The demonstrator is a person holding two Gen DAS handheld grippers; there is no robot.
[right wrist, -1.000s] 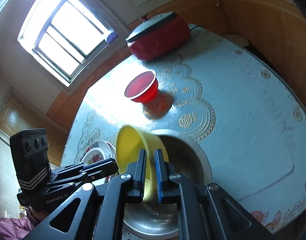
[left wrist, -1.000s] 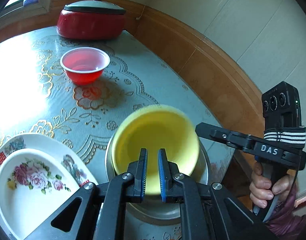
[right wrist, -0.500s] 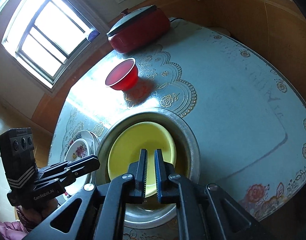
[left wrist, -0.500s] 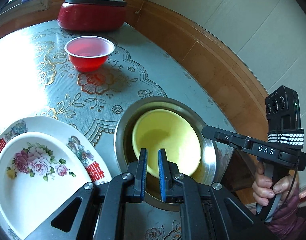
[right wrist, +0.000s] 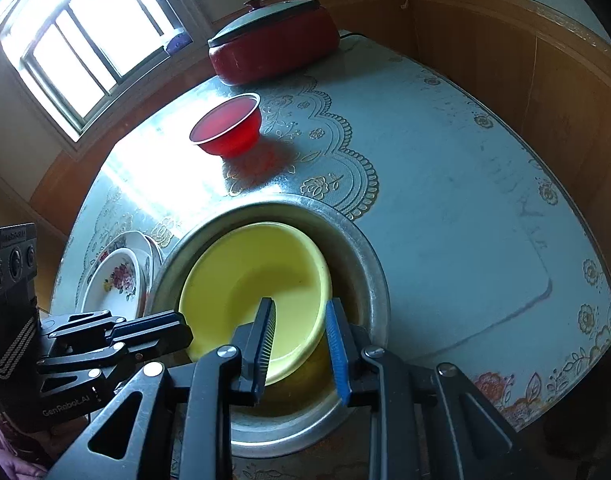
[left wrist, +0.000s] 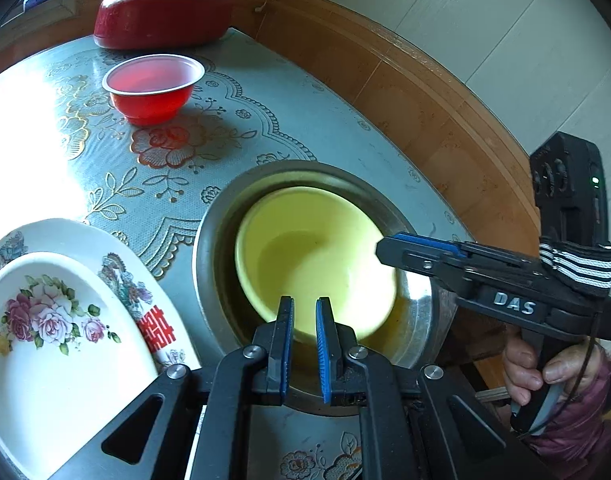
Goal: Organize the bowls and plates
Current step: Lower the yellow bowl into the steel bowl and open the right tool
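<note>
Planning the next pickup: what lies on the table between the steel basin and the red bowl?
Nothing stands between the steel basin and the red bowl: only bare patterned tablecloth, seen in both wrist views.

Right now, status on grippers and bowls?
Right gripper open, empty. Left gripper nearly shut, empty. Yellow bowl nested in steel basin. Red bowl stands apart, unobstructed.

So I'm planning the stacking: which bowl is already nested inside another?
The yellow bowl: it sits inside the metal bowl; the red bowl stands alone.
</note>
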